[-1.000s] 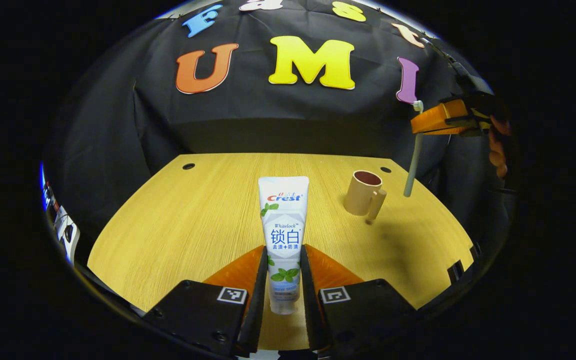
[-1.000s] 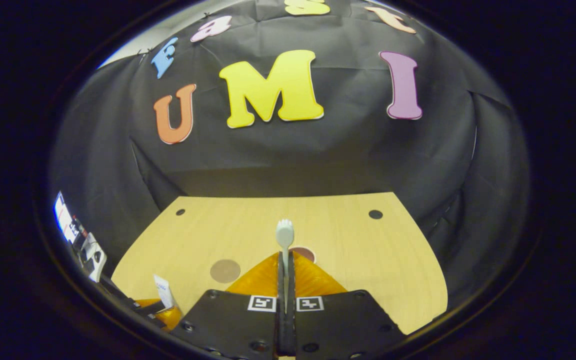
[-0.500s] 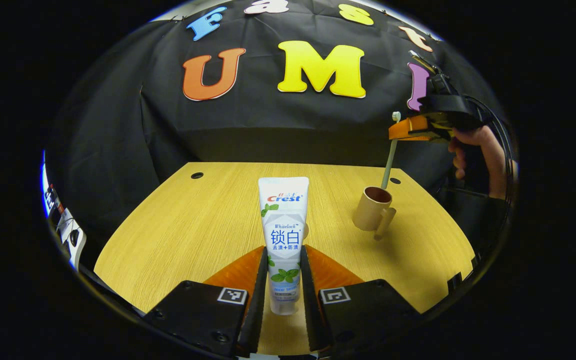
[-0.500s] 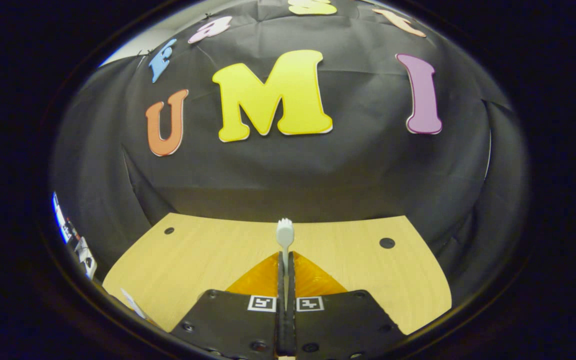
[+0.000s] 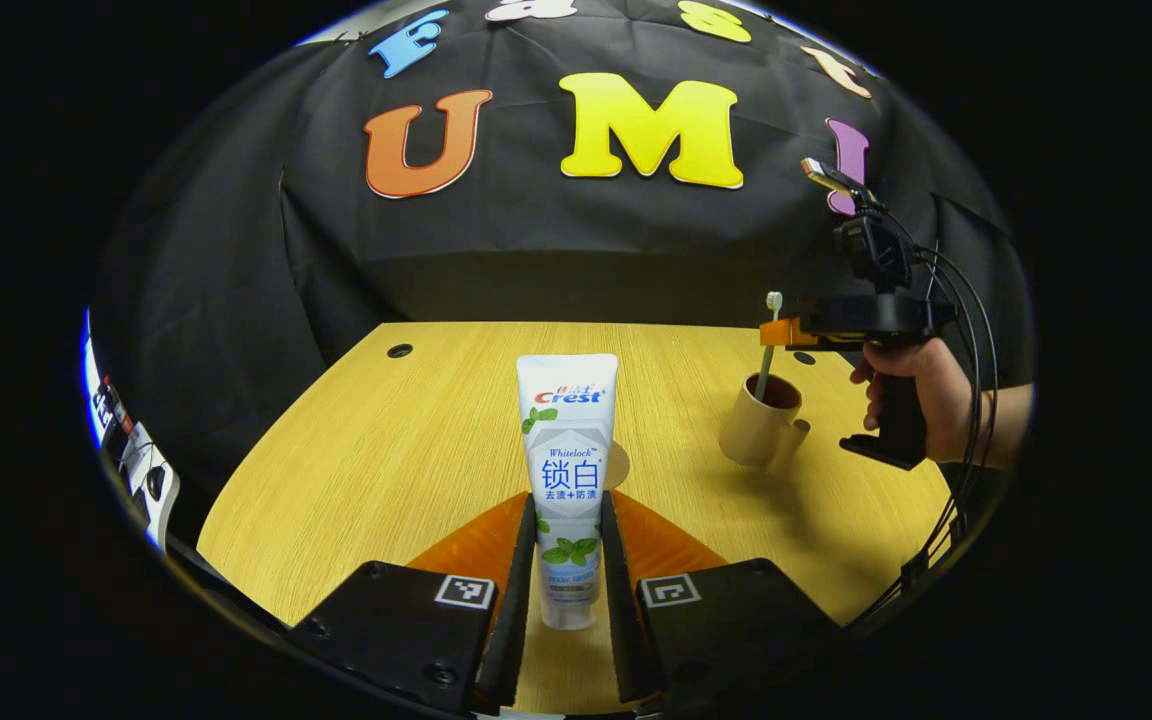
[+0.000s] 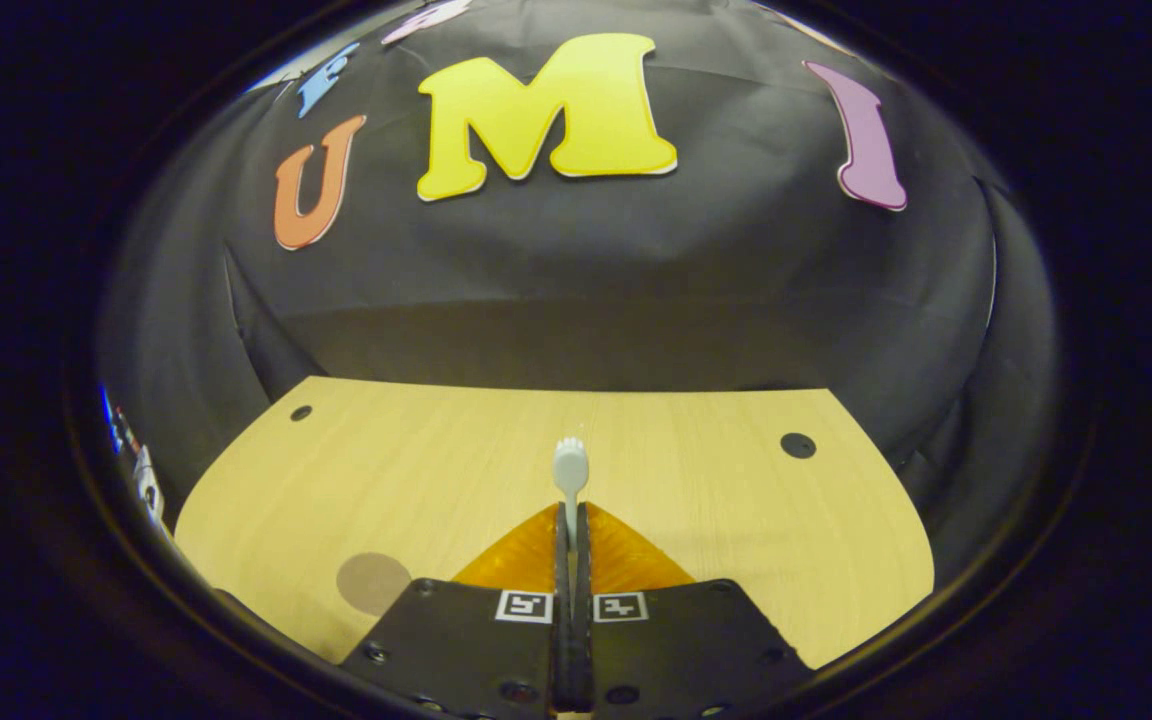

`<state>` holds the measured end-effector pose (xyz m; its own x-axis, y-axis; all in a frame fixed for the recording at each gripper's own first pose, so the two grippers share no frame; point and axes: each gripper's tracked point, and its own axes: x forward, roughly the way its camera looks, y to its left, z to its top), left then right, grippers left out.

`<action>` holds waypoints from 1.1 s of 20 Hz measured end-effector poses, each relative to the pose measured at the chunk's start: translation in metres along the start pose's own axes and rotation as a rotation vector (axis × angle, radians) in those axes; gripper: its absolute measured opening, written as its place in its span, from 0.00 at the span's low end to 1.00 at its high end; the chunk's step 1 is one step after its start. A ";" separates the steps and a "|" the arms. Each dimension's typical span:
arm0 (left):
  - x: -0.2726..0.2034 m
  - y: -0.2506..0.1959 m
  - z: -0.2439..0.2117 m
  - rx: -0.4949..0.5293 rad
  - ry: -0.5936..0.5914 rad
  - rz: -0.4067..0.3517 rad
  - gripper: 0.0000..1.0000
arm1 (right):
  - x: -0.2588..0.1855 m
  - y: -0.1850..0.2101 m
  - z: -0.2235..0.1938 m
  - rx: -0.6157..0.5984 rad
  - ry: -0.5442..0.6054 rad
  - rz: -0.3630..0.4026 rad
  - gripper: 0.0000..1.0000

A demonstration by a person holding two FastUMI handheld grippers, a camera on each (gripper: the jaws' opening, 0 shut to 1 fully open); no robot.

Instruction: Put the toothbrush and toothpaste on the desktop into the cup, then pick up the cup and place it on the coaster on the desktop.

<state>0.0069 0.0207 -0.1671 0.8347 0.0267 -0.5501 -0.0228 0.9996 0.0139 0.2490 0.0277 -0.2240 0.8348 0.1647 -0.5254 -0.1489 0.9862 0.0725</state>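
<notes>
Beige cup (image 5: 762,432) stands upright on the wooden desktop (image 5: 386,450), toward its right half in the left gripper view, with its handle turned toward the near right. The toothbrush (image 5: 767,345) stands near vertical with its lower end inside the cup's mouth and its bristle head above the rim. The right gripper (image 5: 781,333) clamps the toothbrush just below the head, both fingers pressed on the handle; in the right gripper view the right gripper (image 6: 571,540) has its jaws closed to a thin slit with the toothbrush (image 6: 570,470) head rising above the fingertips. A hand (image 5: 921,395) holds that gripper's grip to the right of the cup, with cables looping beside it.

The toothpaste (image 5: 566,470) tube stands upright between the fingers of the left gripper (image 5: 566,560); the jaws are closed to the tube's width and press on its lower sides. The tube sits left of the cup and well apart from it.

The round coaster (image 6: 372,583) lies flat near the desktop's near left edge in the right gripper view; in the left gripper view it is largely hidden behind the tube.

Dark round holes (image 5: 399,351) sit near the far corners of the desktop. The far edge meets the black cloth wall (image 5: 536,250). Bare wood lies open left of the tube and between tube and cup.
</notes>
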 end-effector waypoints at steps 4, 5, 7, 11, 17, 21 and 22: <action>-0.001 -0.001 0.002 -0.001 -0.001 -0.002 0.39 | 0.005 0.000 -0.011 0.001 0.031 0.006 0.01; -0.004 -0.002 0.003 0.004 -0.006 -0.004 0.39 | 0.005 -0.001 -0.013 0.003 0.036 0.006 0.03; -0.005 -0.004 0.006 0.011 -0.019 -0.008 0.39 | 0.002 -0.001 -0.017 0.004 0.050 0.014 0.05; -0.009 -0.010 0.022 0.018 -0.059 -0.017 0.39 | -0.020 -0.001 -0.007 0.000 0.014 0.036 0.41; 0.003 -0.055 0.080 0.004 -0.212 -0.097 0.39 | -0.079 -0.039 -0.007 0.028 -0.014 0.012 0.79; 0.031 -0.099 0.111 0.018 -0.304 -0.177 0.39 | -0.118 -0.088 -0.015 0.042 -0.018 -0.046 0.89; 0.040 -0.110 0.118 0.013 -0.324 -0.194 0.39 | -0.126 -0.100 -0.017 0.047 -0.019 -0.061 0.91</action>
<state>0.1076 -0.0878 -0.0915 0.9537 -0.1666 -0.2505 0.1583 0.9860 -0.0532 0.1495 -0.0916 -0.1791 0.8513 0.1042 -0.5142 -0.0728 0.9941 0.0809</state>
